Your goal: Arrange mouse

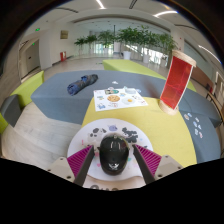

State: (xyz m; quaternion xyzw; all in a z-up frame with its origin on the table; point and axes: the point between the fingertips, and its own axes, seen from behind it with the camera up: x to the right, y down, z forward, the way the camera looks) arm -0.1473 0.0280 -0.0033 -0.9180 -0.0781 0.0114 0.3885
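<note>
A black computer mouse (113, 158) lies between my fingers, over a white round mat with dark prints (122, 132) on a yellow table (160, 128). My gripper (113, 149) is closed around the mouse, with both black fingers against its sides and the pink pads (82, 160) spread out on either side. I cannot tell whether the mouse rests on the mat or is lifted just above it.
A white printed sheet with small pictures (118, 98) lies beyond the mat. A red and white upright box (178, 82) stands to the far right. A dark blue bundle (82, 85) lies on a grey surface to the far left. Potted plants (125, 40) line the back.
</note>
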